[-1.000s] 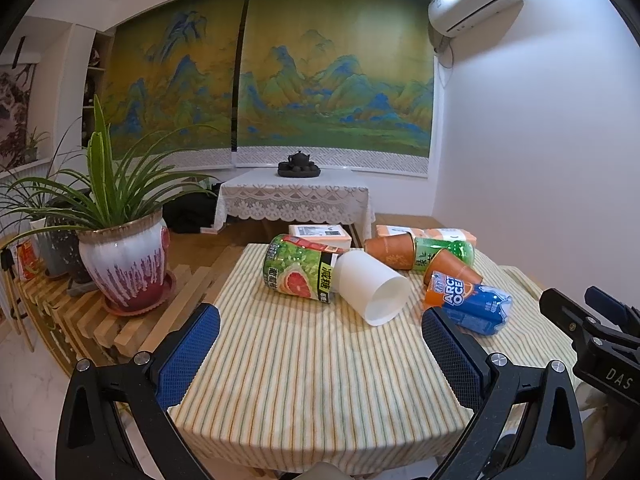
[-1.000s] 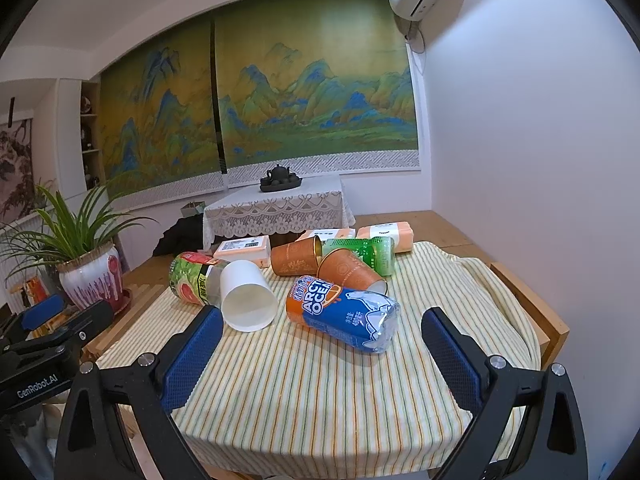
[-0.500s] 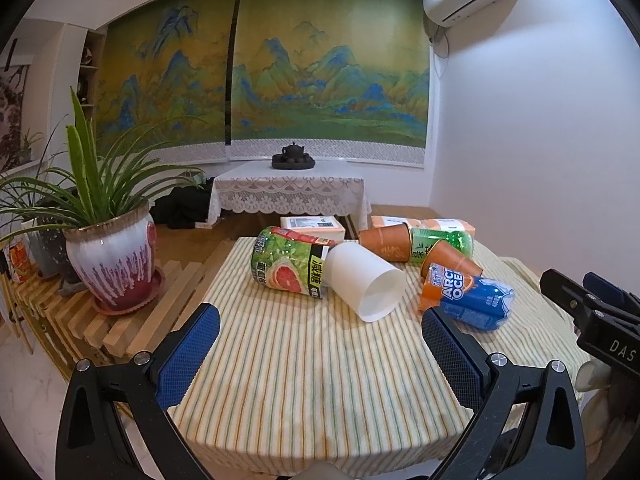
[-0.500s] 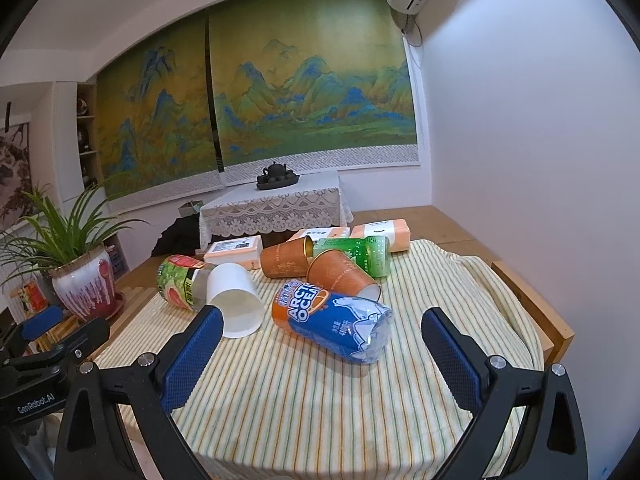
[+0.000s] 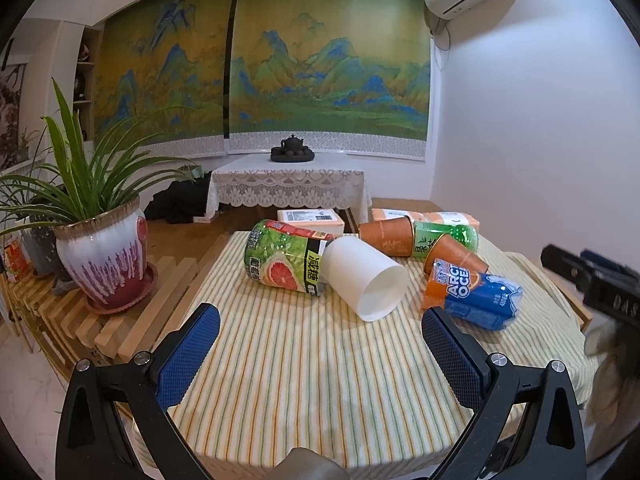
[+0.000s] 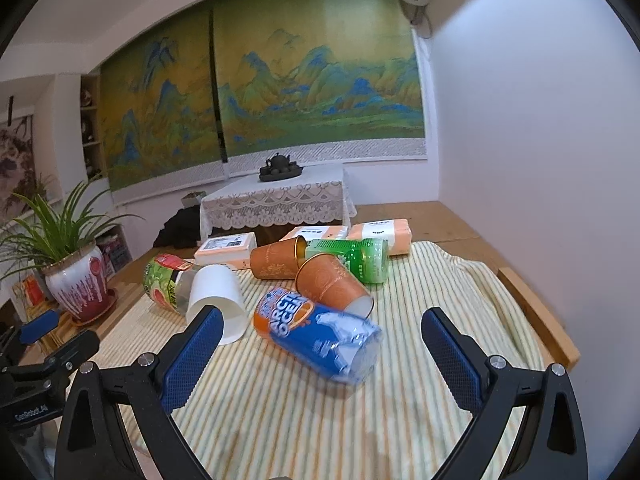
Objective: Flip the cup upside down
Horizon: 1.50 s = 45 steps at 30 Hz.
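A white paper cup (image 5: pixel 364 278) lies on its side on the striped tablecloth (image 5: pixel 304 376), mouth toward me, its base against a grapefruit can (image 5: pixel 286 256). It also shows in the right wrist view (image 6: pixel 218 300). Two orange cups (image 5: pixel 386 235) (image 5: pixel 454 255) lie on their sides behind it. My left gripper (image 5: pixel 320 352) is open and empty, short of the white cup. My right gripper (image 6: pixel 320 354) is open and empty, just in front of a blue and orange bottle (image 6: pixel 320 338).
A green bottle (image 6: pixel 352 260) and flat packets (image 6: pixel 380 234) lie at the table's far side. A potted plant (image 5: pixel 100 252) stands on a slatted bench at the left. A lace-covered table (image 5: pixel 288 188) stands behind. The wall is close on the right.
Both grippers have moved forward toward the table's objects, which look larger now. Nothing on the table has moved. Both stay open.
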### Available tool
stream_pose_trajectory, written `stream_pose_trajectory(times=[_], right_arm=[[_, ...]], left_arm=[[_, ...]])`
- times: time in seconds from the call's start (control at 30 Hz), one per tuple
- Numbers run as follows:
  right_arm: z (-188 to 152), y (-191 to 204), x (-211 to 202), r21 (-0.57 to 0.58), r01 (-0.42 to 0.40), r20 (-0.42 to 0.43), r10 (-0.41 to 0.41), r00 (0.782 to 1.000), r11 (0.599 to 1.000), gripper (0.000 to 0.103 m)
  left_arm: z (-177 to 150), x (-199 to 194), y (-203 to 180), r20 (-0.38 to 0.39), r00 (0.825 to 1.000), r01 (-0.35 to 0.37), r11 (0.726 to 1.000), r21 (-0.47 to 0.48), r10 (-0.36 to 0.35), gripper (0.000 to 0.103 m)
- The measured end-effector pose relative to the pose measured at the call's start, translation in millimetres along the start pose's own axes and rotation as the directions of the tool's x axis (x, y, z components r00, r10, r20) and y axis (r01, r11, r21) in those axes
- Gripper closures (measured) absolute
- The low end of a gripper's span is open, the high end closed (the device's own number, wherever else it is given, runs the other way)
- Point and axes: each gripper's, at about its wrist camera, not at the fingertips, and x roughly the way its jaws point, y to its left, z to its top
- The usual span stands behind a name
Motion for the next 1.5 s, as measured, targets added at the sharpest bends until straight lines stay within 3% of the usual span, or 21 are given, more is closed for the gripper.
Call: stream_pose_trajectory(times=[0.17, 0.27, 0.47, 0.83, 1.0, 1.2, 1.3, 1.47, 1.5], right_arm=[[24, -13, 25, -0.075, -0.047, -0.065, 0.042, 0.997, 0.996, 0.007], [40, -25, 44, -0.130, -0.069, -0.111, 0.055, 0.992, 0.989, 0.022], [62, -58, 88, -0.152, -0.191, -0.211, 0.158, 0.965, 0.970, 0.036], [83, -81, 186, -0.232, -0.408, -0.396, 0.297, 0.869, 0.883, 0.038], [90, -84, 219, -0.277, -0.461, -0.435, 0.318, 0.842, 0.843, 0.038], [93, -89, 252, -0.267, -0.528, -0.499, 0.353, 0.792, 0.806, 0.038], [95, -89, 265, -0.238, -0.572, -0.530, 0.389, 0.754, 0.785, 0.038], [92, -91, 277, -0.226, -0.615, -0.576, 0.406, 0.709, 0.755, 0.038], [90, -90, 279, -0.238, -0.615, -0.585, 0.394, 0.708, 0.752, 0.038]], left_arm=[[-1, 6, 2, -0.011, 1.000, -0.004, 1.000, 0.005, 0.004, 0.001], [-1, 11, 3, -0.018, 1.000, -0.012, 1.000, 0.001, 0.012, 0.001], [3, 23, 7, -0.035, 0.999, -0.029, 1.000, 0.003, 0.029, 0.001], [13, 55, 19, -0.072, 0.993, -0.096, 0.995, 0.025, 0.097, 0.001], [14, 74, 26, -0.089, 0.987, -0.132, 0.991, 0.012, 0.132, 0.001], [12, 96, 32, -0.121, 0.984, -0.135, 0.991, -0.018, 0.132, 0.001], [11, 105, 33, -0.127, 0.982, -0.146, 0.989, -0.010, 0.143, 0.001], [11, 113, 35, -0.135, 0.979, -0.160, 0.987, -0.017, 0.156, 0.001], [11, 113, 36, -0.135, 0.978, -0.164, 0.986, -0.018, 0.160, 0.001]])
